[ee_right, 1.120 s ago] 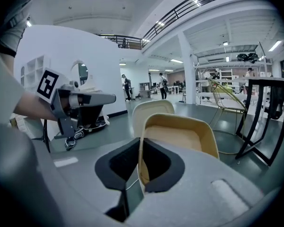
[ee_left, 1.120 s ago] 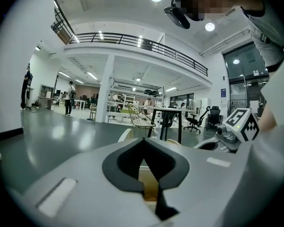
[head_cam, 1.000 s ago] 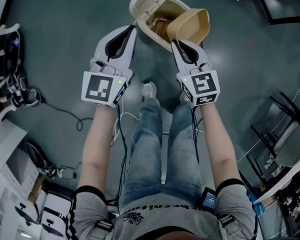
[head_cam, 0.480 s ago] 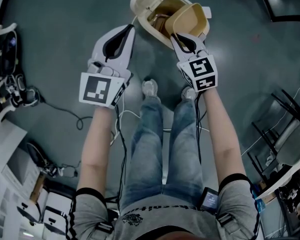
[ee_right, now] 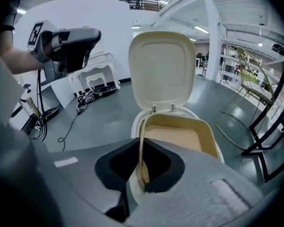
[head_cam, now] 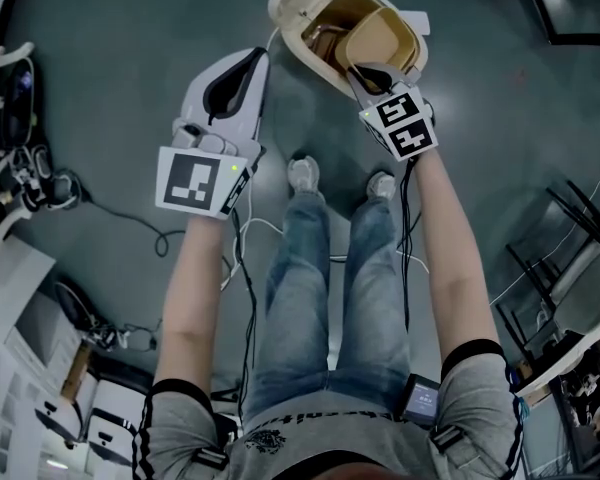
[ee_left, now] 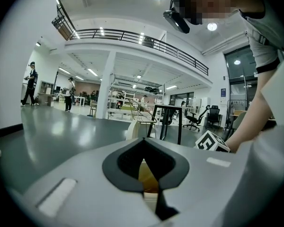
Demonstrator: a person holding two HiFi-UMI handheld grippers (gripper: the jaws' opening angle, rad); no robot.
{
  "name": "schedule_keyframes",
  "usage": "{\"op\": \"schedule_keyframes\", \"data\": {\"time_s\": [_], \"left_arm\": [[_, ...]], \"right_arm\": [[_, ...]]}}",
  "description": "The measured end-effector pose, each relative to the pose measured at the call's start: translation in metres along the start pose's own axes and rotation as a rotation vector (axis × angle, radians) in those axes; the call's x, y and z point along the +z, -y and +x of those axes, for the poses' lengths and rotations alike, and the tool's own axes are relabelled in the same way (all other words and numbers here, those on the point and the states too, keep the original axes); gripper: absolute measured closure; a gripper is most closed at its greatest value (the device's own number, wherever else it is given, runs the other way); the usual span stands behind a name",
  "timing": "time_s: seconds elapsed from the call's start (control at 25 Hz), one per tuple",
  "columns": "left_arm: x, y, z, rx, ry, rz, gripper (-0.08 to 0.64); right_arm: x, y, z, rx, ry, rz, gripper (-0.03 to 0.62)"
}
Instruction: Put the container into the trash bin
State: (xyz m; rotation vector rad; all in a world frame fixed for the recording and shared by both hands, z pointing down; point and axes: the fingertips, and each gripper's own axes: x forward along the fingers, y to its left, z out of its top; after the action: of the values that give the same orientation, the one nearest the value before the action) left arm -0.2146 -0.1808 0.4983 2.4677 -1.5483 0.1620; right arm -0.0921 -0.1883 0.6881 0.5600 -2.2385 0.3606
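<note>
The right gripper [ee_right: 141, 173] has its jaws clamped on the thin side wall of the tan container [ee_right: 177, 135]. The container is held just over the mouth of the open trash bin [ee_right: 162, 65]. The left gripper [ee_left: 143, 143] has its jaws together on nothing, beside the bin.

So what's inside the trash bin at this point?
The tan container, clamped in the right gripper, sits over most of the trash bin opening. Beside it a brown patch of the interior shows; anything beneath the container is covered.
</note>
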Motion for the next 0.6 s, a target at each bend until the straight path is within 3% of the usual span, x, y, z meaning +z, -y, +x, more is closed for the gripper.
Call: {"op": "schedule_keyframes", "data": {"time_s": [0.6], "left_arm": [[-0.005,-0.004,-0.001,-0.022,-0.009,0.014,0.548]], "right_arm": [[-0.031,0.008,0.030,-0.017,-0.169,-0.016,0.571]]}}
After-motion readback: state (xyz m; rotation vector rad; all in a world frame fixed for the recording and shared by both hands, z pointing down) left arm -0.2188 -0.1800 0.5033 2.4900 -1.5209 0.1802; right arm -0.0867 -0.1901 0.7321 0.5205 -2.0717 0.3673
